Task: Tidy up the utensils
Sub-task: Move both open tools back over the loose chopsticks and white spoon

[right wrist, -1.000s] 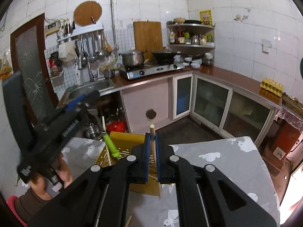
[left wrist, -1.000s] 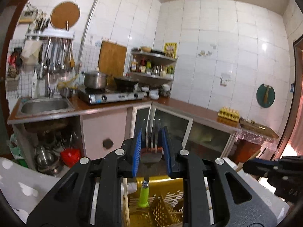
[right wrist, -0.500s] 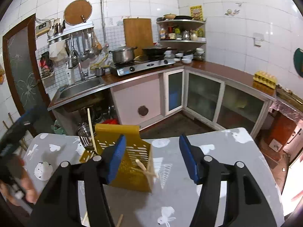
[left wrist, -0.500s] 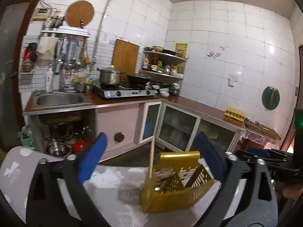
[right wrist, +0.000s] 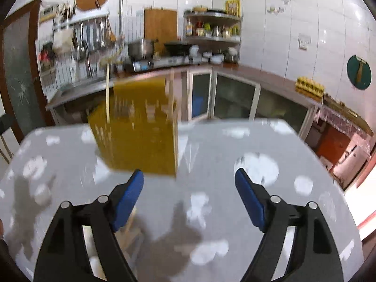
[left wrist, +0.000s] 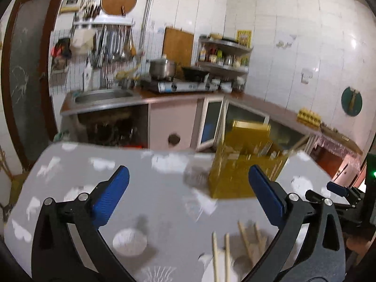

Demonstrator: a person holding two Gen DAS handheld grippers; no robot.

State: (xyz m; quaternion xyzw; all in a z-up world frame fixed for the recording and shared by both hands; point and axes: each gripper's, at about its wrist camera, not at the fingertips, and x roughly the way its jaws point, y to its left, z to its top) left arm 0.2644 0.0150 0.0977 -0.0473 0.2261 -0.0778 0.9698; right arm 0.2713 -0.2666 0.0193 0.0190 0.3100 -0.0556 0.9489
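The left gripper [left wrist: 186,195] stands released, nothing between its blue pads. The right gripper [right wrist: 189,199] has just been opening, its jaws wide and empty. Both hang over the grey patterned table [right wrist: 235,211]. The yellow utensil caddy [right wrist: 138,127] stands near the table's far edge, chopsticks upright inside. Loose wooden chopsticks [left wrist: 221,256] lie at the near edge below the left gripper.

Two blurry wrist views, low over table [left wrist: 70,183], apparently sharing yellow basket [right wrist: 138,136].
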